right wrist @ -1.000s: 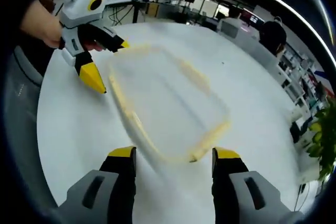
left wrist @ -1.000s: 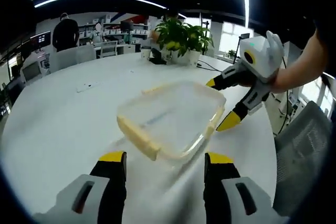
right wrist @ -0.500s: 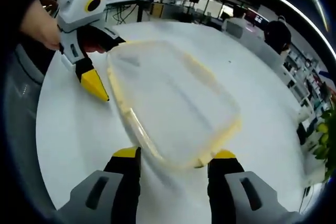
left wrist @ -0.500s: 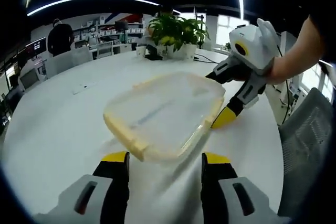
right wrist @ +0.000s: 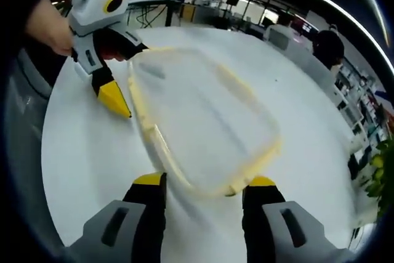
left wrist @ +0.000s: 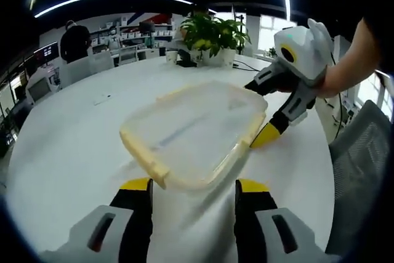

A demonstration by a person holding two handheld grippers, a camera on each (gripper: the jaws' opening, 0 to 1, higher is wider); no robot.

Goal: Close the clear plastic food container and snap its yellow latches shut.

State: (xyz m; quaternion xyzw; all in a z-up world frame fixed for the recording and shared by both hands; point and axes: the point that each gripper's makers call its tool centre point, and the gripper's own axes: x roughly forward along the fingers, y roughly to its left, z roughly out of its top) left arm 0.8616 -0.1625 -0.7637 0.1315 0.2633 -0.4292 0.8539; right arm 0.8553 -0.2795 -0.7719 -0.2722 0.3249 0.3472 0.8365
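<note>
Here, in the left gripper view, the clear plastic food container (left wrist: pixel 194 135) lies flat on the white bench (left wrist: pixel 68 146), its lid on and its yellow latches (left wrist: pixel 145 158) running along the edges. The left gripper (left wrist: pixel 192 189) sits low at the near edge, its black, yellow-tipped jaws spread wide with nothing between them, the container's near corner just beyond the tips. At the far right corner the right gripper (left wrist: pixel 258 112), held by a person's hand (left wrist: pixel 335 81), has its jaws parted across that corner of the container; whether they press on it I cannot tell. Potted plants (left wrist: pixel 212 35) stand at the bench's far side.

In the right gripper view, the container (right wrist: pixel 203 127) stretches away from the right gripper (right wrist: pixel 200 184), whose jaws stand wide apart, gripping nothing, flanking the near corner. The left gripper (right wrist: pixel 126 78) is at the container's far left corner, its jaws open around that edge.
</note>
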